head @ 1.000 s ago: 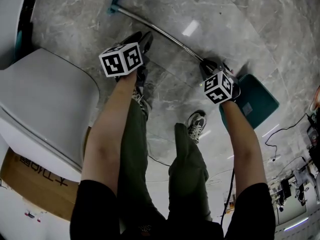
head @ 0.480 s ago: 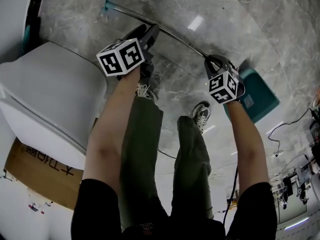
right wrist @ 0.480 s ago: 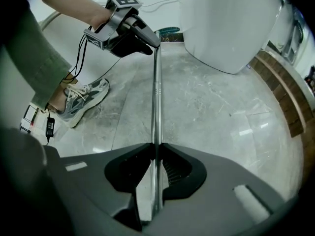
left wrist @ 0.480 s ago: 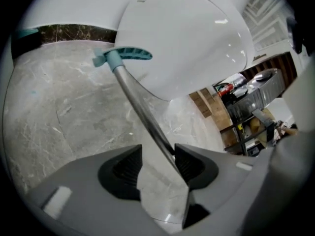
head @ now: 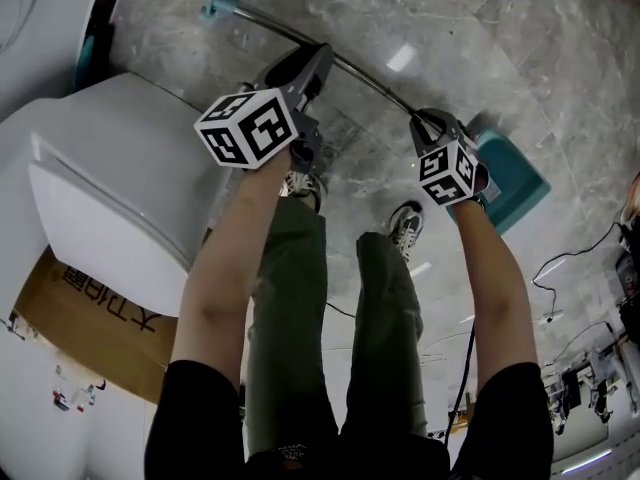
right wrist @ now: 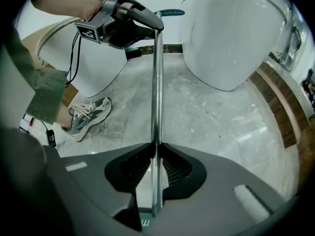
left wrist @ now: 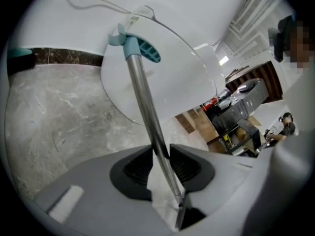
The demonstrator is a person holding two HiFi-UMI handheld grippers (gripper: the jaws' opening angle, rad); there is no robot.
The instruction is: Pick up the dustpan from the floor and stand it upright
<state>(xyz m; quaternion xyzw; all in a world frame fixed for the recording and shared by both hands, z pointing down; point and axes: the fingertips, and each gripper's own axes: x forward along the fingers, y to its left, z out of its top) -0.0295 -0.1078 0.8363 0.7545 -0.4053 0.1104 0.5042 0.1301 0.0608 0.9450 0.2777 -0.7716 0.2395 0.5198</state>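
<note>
1. Partly hidden behind the right gripper [head: 428, 123], at the lower end of the pole [head: 365, 76]: teal pan [head: 515, 183] of the dustpan.
2. Cut off by the top edge, at the pole's upper end: teal grip [head: 213, 0].
3. Partly covered, well left of the pole: cardboard box [head: 85, 313].

Bright, even light; glare on glossy grey marble floor [head: 520, 38] beside slim chrome pole [head: 375, 88]; edges bowed, corners dark.
</note>
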